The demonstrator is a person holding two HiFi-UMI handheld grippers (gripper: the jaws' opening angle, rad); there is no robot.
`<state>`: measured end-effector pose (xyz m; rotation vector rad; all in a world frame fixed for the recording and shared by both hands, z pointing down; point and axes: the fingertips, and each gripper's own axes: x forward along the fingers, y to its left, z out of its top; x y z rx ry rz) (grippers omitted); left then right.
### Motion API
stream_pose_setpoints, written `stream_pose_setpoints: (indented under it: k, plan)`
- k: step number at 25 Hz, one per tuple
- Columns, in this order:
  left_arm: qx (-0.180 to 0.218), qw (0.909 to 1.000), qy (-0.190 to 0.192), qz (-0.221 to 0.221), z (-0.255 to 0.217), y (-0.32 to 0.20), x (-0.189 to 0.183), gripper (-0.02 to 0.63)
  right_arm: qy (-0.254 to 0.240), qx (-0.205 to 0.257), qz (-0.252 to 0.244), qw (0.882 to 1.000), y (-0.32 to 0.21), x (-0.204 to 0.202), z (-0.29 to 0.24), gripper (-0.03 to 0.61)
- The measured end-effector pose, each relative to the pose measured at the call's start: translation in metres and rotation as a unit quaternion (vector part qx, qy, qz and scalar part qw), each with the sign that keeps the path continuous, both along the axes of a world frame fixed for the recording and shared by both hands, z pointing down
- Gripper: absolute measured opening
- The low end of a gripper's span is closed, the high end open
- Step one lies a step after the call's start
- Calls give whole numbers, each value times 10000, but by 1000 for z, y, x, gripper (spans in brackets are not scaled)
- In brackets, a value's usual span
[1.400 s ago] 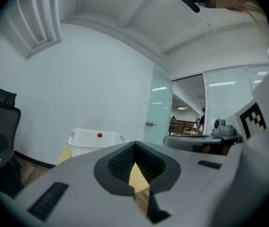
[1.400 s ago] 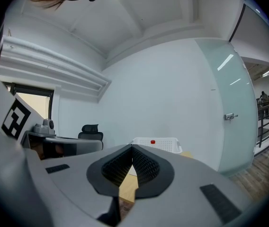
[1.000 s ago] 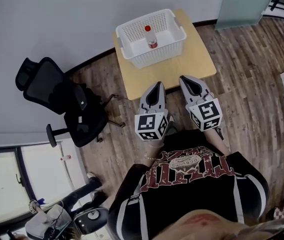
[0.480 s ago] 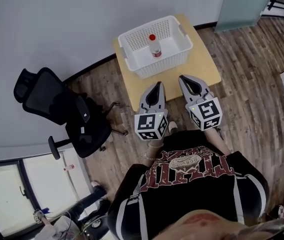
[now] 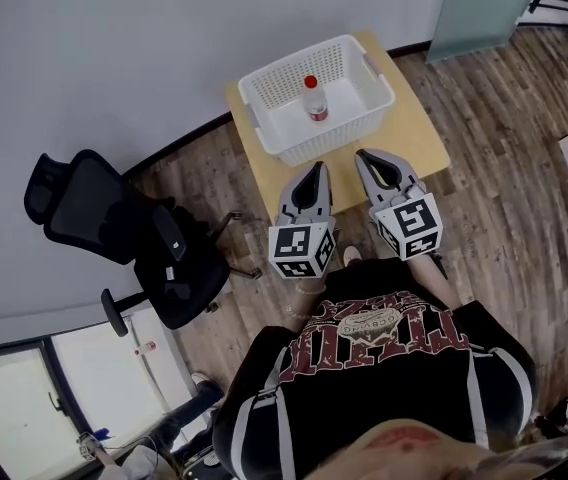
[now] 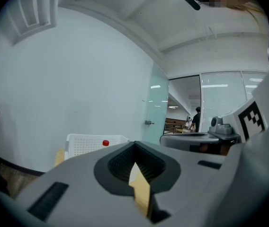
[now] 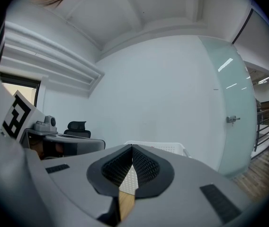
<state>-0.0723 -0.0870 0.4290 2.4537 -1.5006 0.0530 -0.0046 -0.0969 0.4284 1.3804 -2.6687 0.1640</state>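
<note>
White basket [image 5: 336, 136] on a wooden bench [image 5: 419, 140], a red-capped bottle [image 5: 315, 100] upright inside.
Left gripper [image 5: 315, 171] and right gripper [image 5: 363, 156] hover by the bench's near edge, fingers clenched, empty.

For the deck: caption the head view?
Left gripper and right gripper, both shut and empty, near a table with a bottle in a basket.

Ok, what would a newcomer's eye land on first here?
The white basket on the small wooden table, top centre of the head view, with a red-capped bottle standing inside it. Just below in that view, the left gripper and right gripper sit side by side, both shut and empty, pointing toward the basket. A black office chair stands at the left.
</note>
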Motion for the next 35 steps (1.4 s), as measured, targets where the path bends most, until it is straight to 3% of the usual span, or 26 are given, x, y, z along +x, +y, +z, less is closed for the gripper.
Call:
stream_pose_setpoints:
  k: [18, 35]
  plan:
    - [-49, 10000, -75, -32, 5, -29, -18, 46, 81, -28, 1, 10000, -27, -18, 5, 17]
    - [-60, 9989, -93, -463, 1, -76, -13, 47, 70, -65, -456, 9989, -78, -18, 0, 17]
